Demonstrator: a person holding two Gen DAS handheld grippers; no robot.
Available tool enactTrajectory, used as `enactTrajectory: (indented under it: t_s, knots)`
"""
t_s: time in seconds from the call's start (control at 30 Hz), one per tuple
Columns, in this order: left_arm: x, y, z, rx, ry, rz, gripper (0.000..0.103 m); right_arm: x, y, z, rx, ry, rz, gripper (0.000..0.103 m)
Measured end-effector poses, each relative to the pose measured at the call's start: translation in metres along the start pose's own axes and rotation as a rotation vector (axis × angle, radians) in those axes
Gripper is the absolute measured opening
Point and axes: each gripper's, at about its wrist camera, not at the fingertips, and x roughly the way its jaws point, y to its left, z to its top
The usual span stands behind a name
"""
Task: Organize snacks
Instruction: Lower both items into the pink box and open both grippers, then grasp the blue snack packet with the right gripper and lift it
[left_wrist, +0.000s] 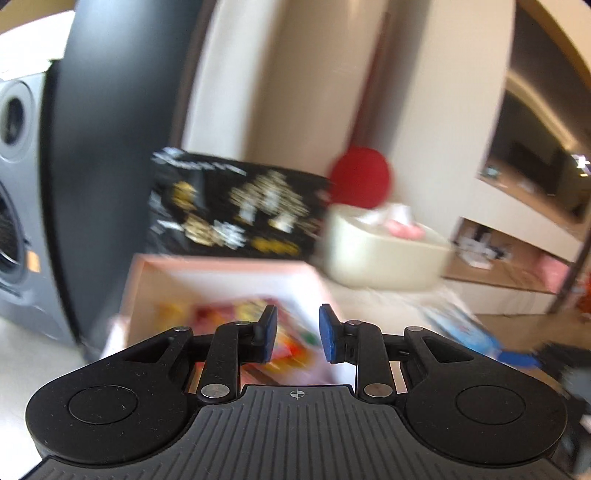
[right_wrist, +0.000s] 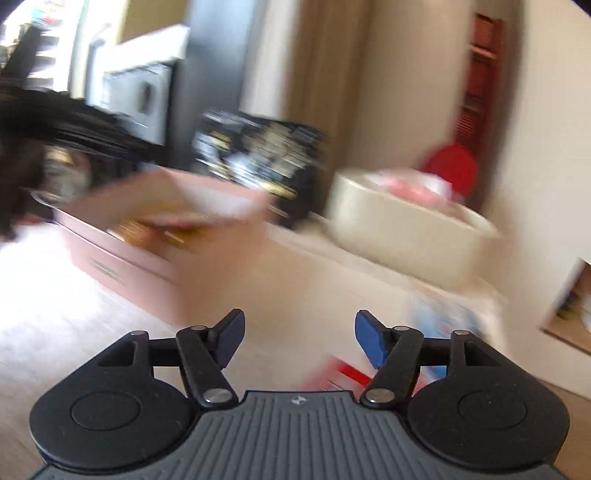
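Both views are motion-blurred. A pink open box holds several colourful snack packets, and my left gripper hovers over its near right corner, open by a narrow gap with nothing between its blue pads. In the right wrist view the pink box lies ahead to the left. My right gripper is open wide and empty above the pale tabletop. A red and white packet lies just below its right finger. A blue and white packet lies on the table to the right.
A black bag with gold print stands behind the box. A cream tub with pink and white items sits to its right, and a red round object is behind it. A grey speaker is far left. A dark blurred shape crosses the right view's left edge.
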Motion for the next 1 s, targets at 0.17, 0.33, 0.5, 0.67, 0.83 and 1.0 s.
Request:
enactTrajectory:
  t_s: [0.17,0.33,0.5,0.67,0.83,1.0]
  knots:
    - [0.001,-0.039,-0.035,-0.02,0.072,-0.111,0.028,0.031,-0.065,-0.01,0.162,0.047,-0.089,0.072]
    - [0.005,-0.068,-0.072,-0.006,0.174,-0.147,0.028,0.091,-0.112,-0.001,0.283,0.114,-0.085,0.078]
    - [-0.006,-0.062,-0.094,-0.028,0.232,-0.11,0.028,0.118,-0.129,-0.001,0.339,0.221,0.014,0.09]
    - [-0.011,-0.047,-0.099,-0.073,0.233,-0.063,0.028,0.116,-0.099,-0.007,0.149,0.242,-0.096,0.08]
    - [-0.017,-0.038,-0.1,-0.098,0.229,-0.056,0.028,0.067,-0.083,-0.014,0.132,0.202,-0.029,0.077]
    - [-0.017,-0.035,-0.105,-0.15,0.238,-0.069,0.028,0.001,-0.041,-0.018,0.127,0.166,0.128,0.078]
